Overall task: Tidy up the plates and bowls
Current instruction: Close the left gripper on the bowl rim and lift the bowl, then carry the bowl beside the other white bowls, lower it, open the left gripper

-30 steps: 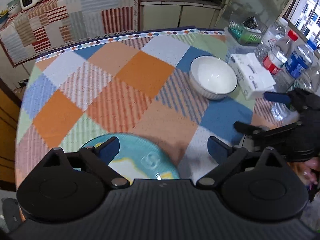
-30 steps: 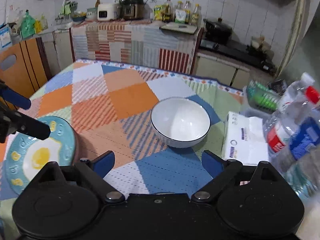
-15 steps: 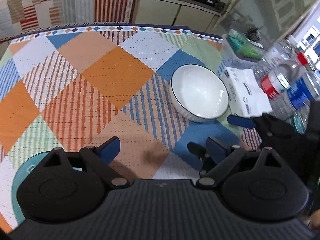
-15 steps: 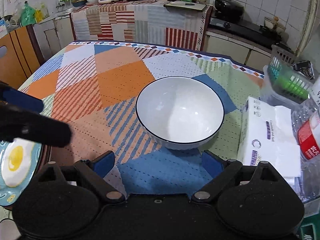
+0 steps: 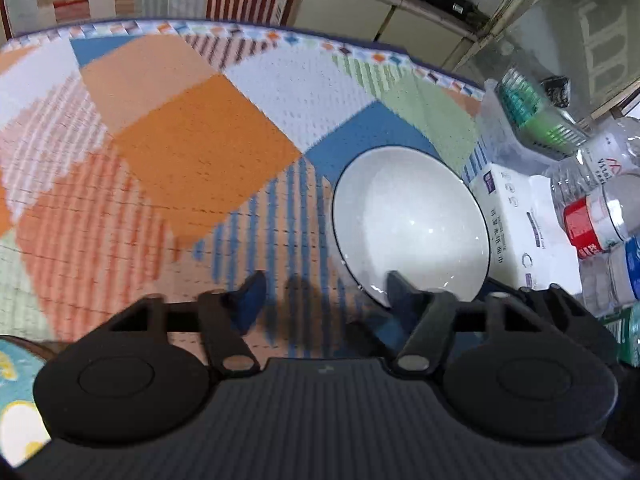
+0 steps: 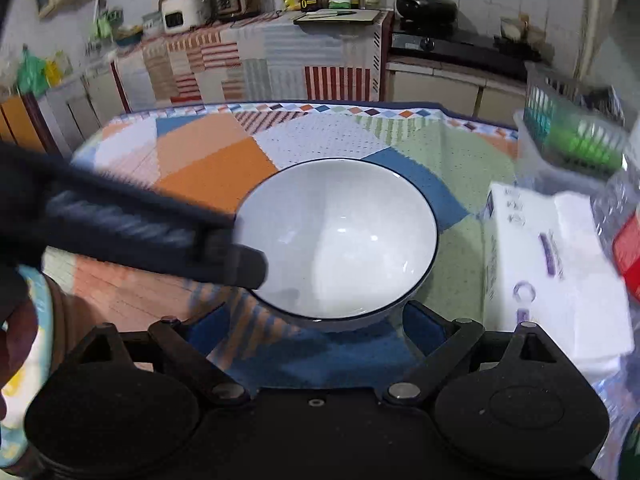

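Observation:
A white bowl (image 6: 340, 236) with a thin dark rim stands upright on the patchwork tablecloth; it also shows in the left wrist view (image 5: 408, 224). My right gripper (image 6: 316, 322) is open, its jaws spread just short of the bowl's near side. My left gripper (image 5: 324, 292) is open, its right finger (image 5: 400, 288) over the bowl's near left rim. That left gripper crosses the right wrist view as a dark blurred bar (image 6: 152, 236) reaching the bowl's left rim. A teal plate (image 5: 16, 396) with a fried-egg pattern lies at the table's near left (image 6: 24, 360).
A white tissue box (image 6: 556, 276) lies right of the bowl (image 5: 520, 224). Plastic bottles (image 5: 596, 216) stand at the far right. A clear basket (image 6: 572, 140) with green items sits at the back right. Kitchen counters lie beyond the table's far edge.
Both grippers have moved forward to the bowl. The left gripper swung right, away from the teal plate, and its finger now reaches the bowl's rim. Its jaws are closer together.

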A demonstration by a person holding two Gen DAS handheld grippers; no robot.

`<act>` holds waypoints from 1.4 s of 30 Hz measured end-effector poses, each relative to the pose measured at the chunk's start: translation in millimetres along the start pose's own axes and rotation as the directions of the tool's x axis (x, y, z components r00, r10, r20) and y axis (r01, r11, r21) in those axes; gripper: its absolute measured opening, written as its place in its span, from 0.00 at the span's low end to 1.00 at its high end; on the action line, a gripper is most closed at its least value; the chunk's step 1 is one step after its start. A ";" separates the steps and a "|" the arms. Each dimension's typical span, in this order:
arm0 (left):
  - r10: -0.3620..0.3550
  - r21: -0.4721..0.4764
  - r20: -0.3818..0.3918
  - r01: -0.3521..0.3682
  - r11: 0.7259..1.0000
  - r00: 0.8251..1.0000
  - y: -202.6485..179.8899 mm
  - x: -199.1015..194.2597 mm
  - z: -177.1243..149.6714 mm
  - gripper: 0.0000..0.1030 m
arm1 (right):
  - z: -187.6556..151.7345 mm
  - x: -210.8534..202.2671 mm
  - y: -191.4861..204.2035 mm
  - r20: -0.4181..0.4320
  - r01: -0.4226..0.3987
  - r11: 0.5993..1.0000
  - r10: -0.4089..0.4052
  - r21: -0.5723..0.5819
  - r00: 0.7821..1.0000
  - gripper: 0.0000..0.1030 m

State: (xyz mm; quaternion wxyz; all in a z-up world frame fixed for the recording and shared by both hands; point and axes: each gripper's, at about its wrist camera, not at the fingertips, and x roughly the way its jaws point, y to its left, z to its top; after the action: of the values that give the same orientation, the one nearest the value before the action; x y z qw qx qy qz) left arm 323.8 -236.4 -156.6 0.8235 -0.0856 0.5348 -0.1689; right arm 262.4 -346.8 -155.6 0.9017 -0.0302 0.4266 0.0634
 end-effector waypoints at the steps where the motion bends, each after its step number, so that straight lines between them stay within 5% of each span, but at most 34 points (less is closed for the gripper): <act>1: -0.009 -0.006 -0.004 0.009 1.000 1.000 -0.4 4.3 1.9 0.47 | 0.8 1.1 1.4 0.000 0.013 1.000 -0.013 -0.017 1.000 0.93; 3: -0.048 -0.006 -0.011 0.048 0.999 0.999 -1.7 8.0 3.8 0.23 | 2.0 2.3 1.2 0.011 0.040 0.998 -0.040 -0.045 0.999 0.93; 4: -0.070 -0.010 -0.014 0.070 0.998 0.997 -2.6 8.1 4.5 0.22 | 3.2 3.7 0.7 0.013 0.041 0.998 -0.041 -0.045 0.999 0.93; 13: -0.037 -0.004 -0.034 0.037 0.999 0.999 -0.5 -6.9 -0.6 0.21 | 6.1 -1.9 3.1 0.010 0.004 1.000 -0.003 -0.026 1.000 0.93; 26: -0.038 -0.024 -0.088 0.036 0.999 0.995 34.9 -73.1 -33.5 0.21 | -15.6 -62.5 52.7 0.087 -0.090 0.990 0.100 -0.112 0.991 0.92; 42: 0.085 0.047 -0.090 -0.081 0.996 0.992 30.0 -48.4 -61.5 0.21 | -38.6 -48.0 58.2 0.016 -0.137 0.980 0.141 -0.144 0.990 0.92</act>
State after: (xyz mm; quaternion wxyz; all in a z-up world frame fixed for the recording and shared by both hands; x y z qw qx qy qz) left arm 255.6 -188.2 -150.4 0.8059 -0.0376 0.5715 -0.1500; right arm 194.5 -297.6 -142.9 0.8960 -0.0639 0.4104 0.1571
